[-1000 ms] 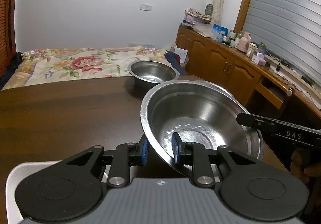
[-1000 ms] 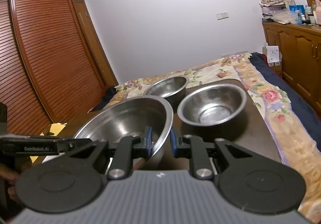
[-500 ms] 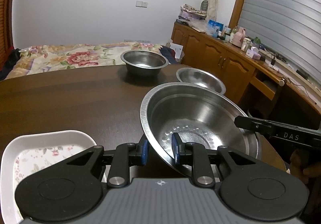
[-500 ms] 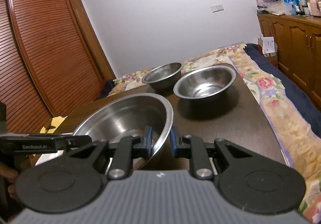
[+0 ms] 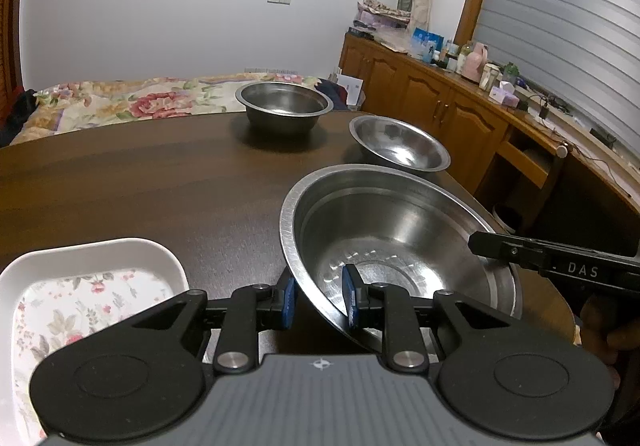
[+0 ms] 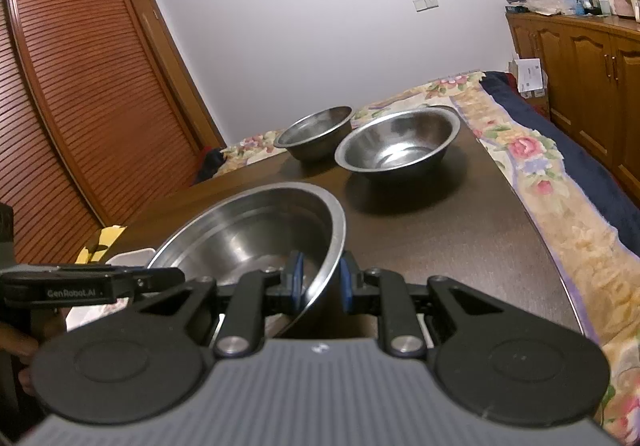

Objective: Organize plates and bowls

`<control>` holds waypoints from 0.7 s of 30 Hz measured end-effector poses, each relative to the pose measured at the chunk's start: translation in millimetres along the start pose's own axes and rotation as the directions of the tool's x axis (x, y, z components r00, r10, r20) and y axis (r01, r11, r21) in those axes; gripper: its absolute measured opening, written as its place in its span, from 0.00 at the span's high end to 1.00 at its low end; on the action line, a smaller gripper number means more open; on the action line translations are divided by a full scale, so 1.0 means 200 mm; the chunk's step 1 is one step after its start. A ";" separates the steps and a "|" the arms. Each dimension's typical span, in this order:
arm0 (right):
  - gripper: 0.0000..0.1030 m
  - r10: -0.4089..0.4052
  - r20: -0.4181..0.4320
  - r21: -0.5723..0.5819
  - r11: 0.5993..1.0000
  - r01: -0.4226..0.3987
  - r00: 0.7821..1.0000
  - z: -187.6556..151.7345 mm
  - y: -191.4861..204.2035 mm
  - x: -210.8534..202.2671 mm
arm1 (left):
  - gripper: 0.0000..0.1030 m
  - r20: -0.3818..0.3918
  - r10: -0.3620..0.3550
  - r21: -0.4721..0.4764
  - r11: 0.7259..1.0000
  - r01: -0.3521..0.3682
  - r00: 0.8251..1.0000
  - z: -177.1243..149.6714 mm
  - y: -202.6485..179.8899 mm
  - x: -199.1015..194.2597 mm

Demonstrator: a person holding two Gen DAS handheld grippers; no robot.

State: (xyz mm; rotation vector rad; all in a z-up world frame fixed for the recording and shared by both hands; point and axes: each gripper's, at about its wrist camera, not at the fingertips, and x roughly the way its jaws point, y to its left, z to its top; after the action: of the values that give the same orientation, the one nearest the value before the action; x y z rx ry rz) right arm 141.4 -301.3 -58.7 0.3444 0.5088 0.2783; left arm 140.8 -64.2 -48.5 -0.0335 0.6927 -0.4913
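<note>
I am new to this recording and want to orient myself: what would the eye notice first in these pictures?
First, the large steel bowl, near the table's edge, gripped at opposite rims by the left gripper and the right gripper. Behind it stand two smaller steel bowls. A white floral tray lies at the left.

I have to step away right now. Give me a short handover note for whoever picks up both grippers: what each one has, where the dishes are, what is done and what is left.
Left gripper: shut on the near rim of the large stainless steel bowl.
Right gripper: shut on the opposite rim of the same bowl. Whether the bowl is lifted or touches the dark wooden table cannot be told.
Two smaller steel bowls stand apart at the far end: the deep steel bowl and the shallow steel bowl.
A white rectangular floral plate lies beside the left gripper.
Done: nothing is nested yet.
Left: probably set the large bowl down, then nest the smaller bowls in it.
</note>
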 end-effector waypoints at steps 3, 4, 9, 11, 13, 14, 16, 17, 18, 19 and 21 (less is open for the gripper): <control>0.79 0.000 0.002 -0.002 1.000 0.000 1.000 0.00 0.00 0.00 | 0.75 -0.003 0.000 0.001 1.000 0.000 1.000 0.00 0.00 0.00; 0.79 0.002 0.001 -0.001 1.000 -0.002 1.000 0.00 0.00 -0.01 | 0.75 -0.005 0.000 0.000 1.000 0.000 1.000 0.00 0.00 0.01; 0.79 0.010 0.002 0.001 1.000 -0.010 1.000 0.00 0.00 0.00 | 0.75 -0.009 -0.006 -0.005 1.000 0.006 1.000 -0.01 0.01 0.01; 0.79 0.008 0.002 -0.002 1.000 -0.008 1.000 0.00 0.00 0.00 | 0.75 -0.009 -0.005 -0.004 1.000 0.005 1.000 -0.01 0.01 0.01; 0.78 0.005 0.004 -0.004 1.000 -0.005 1.000 0.00 -0.01 0.00 | 0.75 -0.006 0.000 -0.005 1.000 0.000 1.000 -0.01 0.00 0.01; 0.78 0.002 0.006 -0.002 1.000 -0.002 1.000 0.01 -0.01 0.00 | 0.74 -0.004 0.002 -0.006 1.000 -0.002 1.000 -0.01 0.01 0.01; 0.76 -0.006 0.013 0.002 1.000 0.006 1.000 0.01 -0.01 -0.01 | 0.72 -0.005 0.006 -0.013 1.000 -0.006 1.000 -0.01 0.01 0.02; 0.75 -0.007 0.015 0.001 1.000 0.007 1.000 0.02 -0.01 -0.01 | 0.71 -0.005 0.010 -0.016 1.000 -0.010 1.000 -0.01 0.02 0.02; 0.75 -0.008 0.016 -0.002 1.000 0.008 1.000 0.02 -0.01 -0.01 | 0.69 -0.002 0.013 -0.016 1.000 -0.013 1.000 0.00 0.02 0.01; 0.75 -0.009 0.020 -0.008 1.000 0.009 1.000 0.03 -0.01 -0.02 | 0.64 0.005 0.017 -0.019 1.000 -0.017 1.000 0.01 0.03 0.00; 0.75 -0.013 0.027 -0.020 1.000 0.014 1.000 0.05 -0.01 -0.03 | 0.60 0.023 0.024 -0.024 0.999 -0.024 0.999 0.02 0.04 -0.02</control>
State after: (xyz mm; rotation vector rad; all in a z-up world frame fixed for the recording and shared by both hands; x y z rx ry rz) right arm 142.2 -306.9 -48.8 0.3243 0.4813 0.2655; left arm 145.3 -55.5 -44.6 -0.0533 0.6759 -0.4589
